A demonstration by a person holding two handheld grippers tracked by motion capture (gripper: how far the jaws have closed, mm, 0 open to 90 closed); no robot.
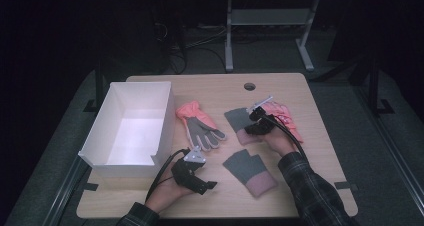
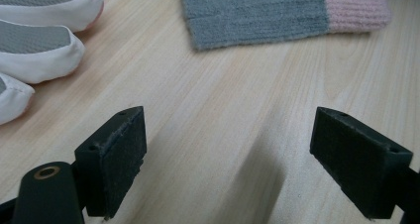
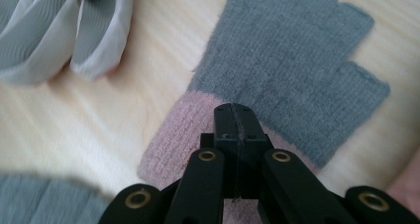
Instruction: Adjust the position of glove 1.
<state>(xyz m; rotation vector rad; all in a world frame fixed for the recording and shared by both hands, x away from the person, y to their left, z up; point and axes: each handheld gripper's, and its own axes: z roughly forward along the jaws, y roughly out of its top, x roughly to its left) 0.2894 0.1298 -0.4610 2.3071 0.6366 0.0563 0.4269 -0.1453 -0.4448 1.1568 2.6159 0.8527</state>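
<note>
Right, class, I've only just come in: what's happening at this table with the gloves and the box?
A person works at a wooden table with a claw in each hand. The right claw is shut, its tips over the pink cuff of a grey knitted mitten; whether it pinches the fabric is unclear. The left claw hangs open above bare wood, near a second grey mitten. A coral-and-grey glove lies beside an empty white box.

box (image 1: pixel 131 126) at table's (image 1: pixel 210 88) left, gloves (image 1: pixel 200 126) right of it (flat on top)
</note>
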